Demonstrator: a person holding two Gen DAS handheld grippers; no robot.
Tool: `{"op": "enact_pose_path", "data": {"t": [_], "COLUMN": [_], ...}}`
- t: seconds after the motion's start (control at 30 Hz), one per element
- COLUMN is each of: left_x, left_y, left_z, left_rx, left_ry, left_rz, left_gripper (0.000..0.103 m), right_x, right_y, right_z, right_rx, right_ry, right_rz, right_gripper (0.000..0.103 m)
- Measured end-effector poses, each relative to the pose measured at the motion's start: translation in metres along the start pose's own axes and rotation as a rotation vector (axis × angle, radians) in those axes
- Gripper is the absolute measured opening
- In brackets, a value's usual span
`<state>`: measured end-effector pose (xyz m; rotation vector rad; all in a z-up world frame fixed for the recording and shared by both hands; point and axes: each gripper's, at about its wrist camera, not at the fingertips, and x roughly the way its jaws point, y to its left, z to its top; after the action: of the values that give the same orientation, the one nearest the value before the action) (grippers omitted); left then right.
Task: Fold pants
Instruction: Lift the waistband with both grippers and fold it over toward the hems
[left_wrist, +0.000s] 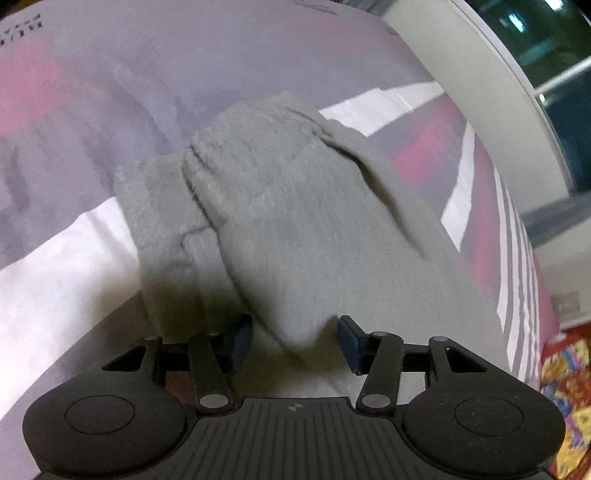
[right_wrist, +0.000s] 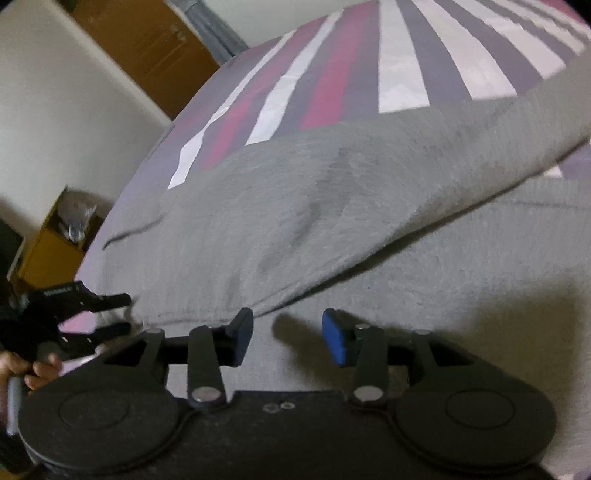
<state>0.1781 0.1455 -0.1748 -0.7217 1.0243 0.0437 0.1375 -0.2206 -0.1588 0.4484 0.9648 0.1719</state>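
Left wrist view is filled mostly by a bed (left_wrist: 55, 258) under a bedspread of grey, white and pink stripes, with a pale rounded frame (left_wrist: 509, 92) curving along its far right edge. Grey pants (left_wrist: 295, 229) of soft fleece lie on the bedspread, stretching from the near edge toward the middle of the bed, and a bunched, ribbed end sits farthest from the camera. A fold of the fabric droops between the blue pads of the left gripper (left_wrist: 295, 339), whose jaws stand partly apart; the pads do not press on the cloth, though the blur there makes contact on the left pad hard to rule out.

Right wrist view shows the same pants (right_wrist: 332, 206) spread wide over the bedspread (right_wrist: 402, 55), one layer folded over another, so that a raised fold edge runs diagonally from the upper right down toward the gripper. A brown wooden door (right_wrist: 147, 48) and a white wall (right_wrist: 55, 110) stand beyond the bed's left edge, and a small wooden box (right_wrist: 55, 243) sits low beside it. The right gripper (right_wrist: 288, 336) hovers over the lower layer with its jaws partly apart and nothing pinched between them; its left pad is just beside the fold edge. At the lower left corner a hand (right_wrist: 33, 365) holds the other black gripper (right_wrist: 107, 314), fingers at the hem.
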Motion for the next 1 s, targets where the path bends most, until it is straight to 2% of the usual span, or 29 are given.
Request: {"op": "enact_pose_path", "data": {"t": [0.07,0.1,0.13,0.17,0.23,0.27,0.37,0.43,0.53,0.63,0.73,0.83,0.9,1.0], "left_x": [0.003,0.004,0.004,0.005,0.004,0.004,-0.007,-0.024,-0.056,-0.083,-0.072,-0.047,-0.048,-0.064], "left_y": [-0.001,-0.003,-0.003,-0.002,0.001,-0.001,-0.004,-0.005,-0.002,0.013,0.031,0.049,0.049,0.034], "left_z": [0.002,0.002,0.002,0.003,0.003,0.004,0.003,0.005,0.008,0.009,0.006,0.001,0.001,0.010], "left_rx": [-0.012,-0.015,-0.014,-0.018,-0.024,-0.008,0.039,0.073,0.120,0.144,0.191,0.156,0.127,0.160], "left_ry": [-0.026,-0.039,-0.053,-0.056,-0.062,-0.066,-0.088,-0.098,-0.120,-0.127,-0.095,-0.070,-0.090,-0.171], "left_rz": [-0.011,-0.010,-0.002,-0.002,-0.003,0.001,-0.010,-0.040,-0.082,-0.106,-0.045,0.006,-0.001,-0.030], "left_gripper": [0.051,0.037,0.018,0.018,0.015,0.015,0.010,0.010,0.010,0.010,0.010,0.010,0.010,0.010], "right_x": [0.000,-0.001,-0.001,-0.001,0.004,0.006,0.000,-0.018,-0.053,-0.077,-0.065,-0.038,-0.037,-0.047], "right_y": [-0.007,-0.011,-0.016,-0.021,-0.029,-0.030,-0.020,-0.007,0.010,0.026,0.029,0.015,0.014,0.024], "right_z": [0.002,0.003,0.005,0.007,0.010,0.009,-0.001,-0.010,-0.033,-0.061,-0.080,-0.103,-0.111,-0.106], "right_rx": [0.045,0.073,0.109,0.148,0.198,0.196,0.125,0.044,-0.055,-0.148,-0.176,-0.116,-0.104,-0.129], "right_ry": [-0.025,-0.047,-0.076,-0.105,-0.132,-0.132,-0.136,-0.164,-0.186,-0.177,-0.117,-0.047,-0.052,-0.094], "right_rz": [0.004,-0.003,-0.013,-0.023,-0.042,-0.062,-0.061,-0.059,-0.008,0.011,-0.029,-0.053,-0.058,-0.033], "right_gripper": [0.042,0.041,0.040,0.040,0.031,0.017,0.009,0.009,0.008,0.008,0.008,0.008,0.008,0.008]}}
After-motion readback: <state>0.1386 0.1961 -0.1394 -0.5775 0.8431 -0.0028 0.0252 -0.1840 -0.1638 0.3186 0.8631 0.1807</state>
